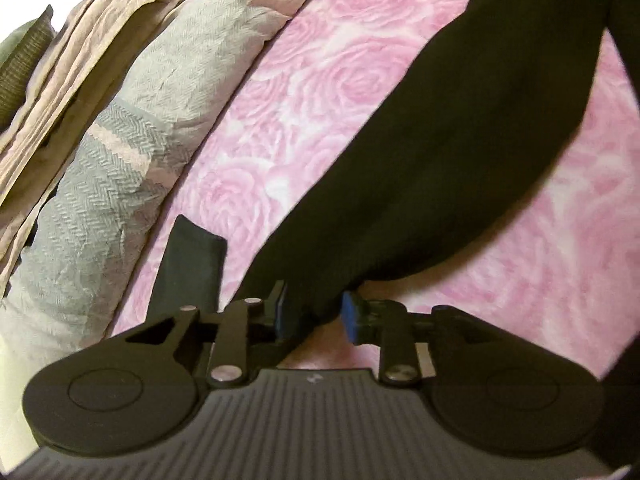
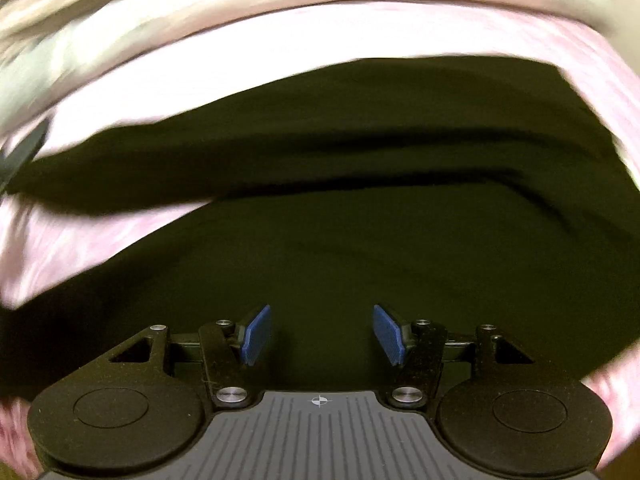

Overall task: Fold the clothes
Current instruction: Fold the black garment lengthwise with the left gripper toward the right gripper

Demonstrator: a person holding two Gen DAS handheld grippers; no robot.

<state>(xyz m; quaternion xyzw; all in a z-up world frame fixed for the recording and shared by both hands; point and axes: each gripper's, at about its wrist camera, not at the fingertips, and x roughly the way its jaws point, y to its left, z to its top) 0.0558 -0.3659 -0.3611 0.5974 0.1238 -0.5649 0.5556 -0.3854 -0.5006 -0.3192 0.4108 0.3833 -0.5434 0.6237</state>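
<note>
A black garment (image 1: 460, 128) lies across the pink rose-patterned bedspread (image 1: 312, 92). Its long sleeve-like part runs from the upper right down into my left gripper (image 1: 314, 312), whose blue pads (image 1: 350, 316) are shut on the end of the fabric. A dark flap (image 1: 192, 264) of the same cloth sticks up just left of the fingers. In the blurred right wrist view the black garment (image 2: 360, 200) fills the middle. My right gripper (image 2: 322, 334) hovers over it with its blue pads (image 2: 256, 334) wide apart and nothing between them.
Grey herringbone pillow (image 1: 120, 168) and beige pillows (image 1: 72, 64) line the left side of the bed. A green cushion (image 1: 24, 56) sits at the far left. Pale bedding (image 2: 240, 12) shows beyond the garment in the right wrist view.
</note>
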